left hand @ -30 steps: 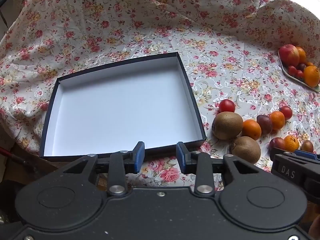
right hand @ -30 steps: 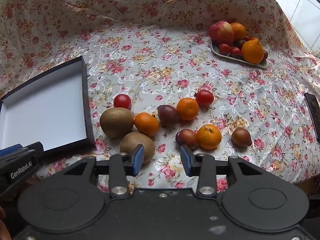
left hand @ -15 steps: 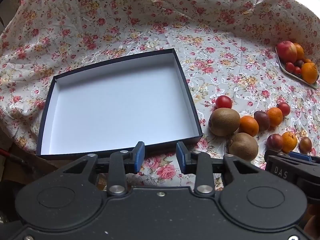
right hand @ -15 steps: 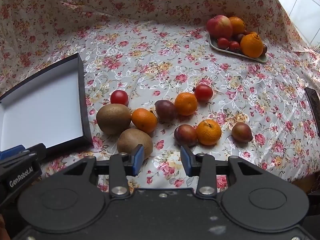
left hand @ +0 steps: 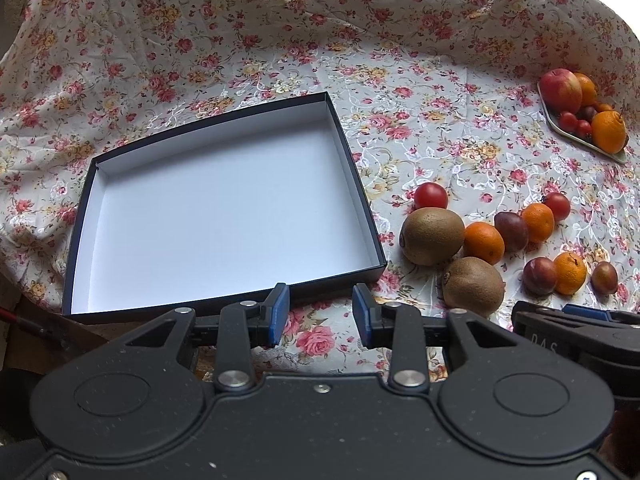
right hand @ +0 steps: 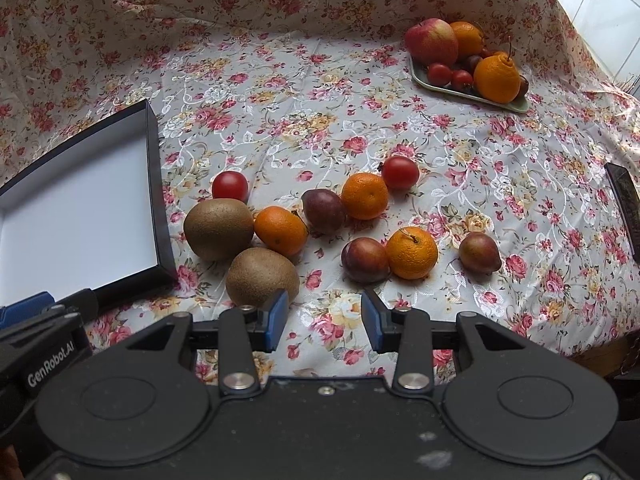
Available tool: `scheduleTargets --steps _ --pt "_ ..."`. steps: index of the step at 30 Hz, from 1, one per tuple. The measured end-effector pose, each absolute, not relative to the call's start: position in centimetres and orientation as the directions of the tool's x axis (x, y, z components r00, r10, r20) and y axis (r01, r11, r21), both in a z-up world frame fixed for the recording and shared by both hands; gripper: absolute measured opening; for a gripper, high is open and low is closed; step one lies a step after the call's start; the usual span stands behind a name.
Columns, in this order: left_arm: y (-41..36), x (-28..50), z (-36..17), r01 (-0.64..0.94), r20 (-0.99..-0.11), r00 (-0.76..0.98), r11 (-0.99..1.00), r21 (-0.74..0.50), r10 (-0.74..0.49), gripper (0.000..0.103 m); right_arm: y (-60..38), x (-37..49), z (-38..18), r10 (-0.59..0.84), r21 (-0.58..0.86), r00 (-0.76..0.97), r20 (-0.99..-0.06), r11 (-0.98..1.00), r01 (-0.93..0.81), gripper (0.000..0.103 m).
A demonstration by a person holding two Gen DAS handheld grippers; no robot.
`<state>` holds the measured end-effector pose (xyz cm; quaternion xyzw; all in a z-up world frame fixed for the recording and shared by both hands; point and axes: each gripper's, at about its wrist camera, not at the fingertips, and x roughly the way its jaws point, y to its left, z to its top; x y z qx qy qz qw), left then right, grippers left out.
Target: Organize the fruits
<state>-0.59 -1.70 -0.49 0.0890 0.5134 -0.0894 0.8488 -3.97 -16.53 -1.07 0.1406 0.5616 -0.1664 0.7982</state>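
With the right tool (right hand: 323, 318) held wide and empty above the nearest kiwi (right hand: 262, 276), it should straddle that kiwi squarely, then carry it to the empty box (right hand: 80, 204) just left.

Rose-patterned tablecloth (left hand: 400, 80), dark-walled box (left hand: 360, 184) with white inside, brown kiwis (right hand: 219, 229), orange mandarins (right hand: 412, 253), red tomatoes (right hand: 229, 186)

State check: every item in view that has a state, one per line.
Left tongs: open, holding nothing, above the cloth near the box's front wall.
Right tongs: open, holding nothing, beside the near kiwi.
Box: lidless, nothing inside.
Tray: loaded with fruit, at the far right.
Loose fruit, from far kiwi to rightmost plum: on the cloth, outside box and tray.
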Motion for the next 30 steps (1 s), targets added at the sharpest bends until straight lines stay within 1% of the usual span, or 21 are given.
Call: scheduleTargets --steps 7,11,15,24,30 --pt "-1.8 -0.1 -0.6 0.231 -0.892 0.447 0.972 0.042 -0.068 0.043 -16.8 -3.7 -1.8 -0.030 0.088 0.270 -0.962 0.906 0.415 0.041" --pt "-2.1 0.2 -1.0 0.231 -0.897 0.437 0.972 0.038 -0.069 0.043 -16.9 -3.7 -1.7 -0.031 0.078 0.253 -0.967 0.909 0.409 0.041" --pt "-2.4 0.6 -1.4 0.228 -0.905 0.420 0.973 0.027 -0.073 0.043 -17.4 -3.6 -1.8 -0.004 0.099 0.241 -0.971 0.903 0.417 0.041" --pt "-3.3 0.9 -1.9 0.247 -0.905 0.422 0.968 0.050 -0.061 0.043 -18.1 -3.1 -2.0 -0.028 0.075 0.234 -0.972 0.905 0.419 0.041" --pt "-3.7 0.9 -2.2 0.257 -0.913 0.404 0.965 0.049 -0.061 0.043 -18.6 -3.0 -2.2 -0.008 0.092 0.226 -0.974 0.899 0.429 0.041"
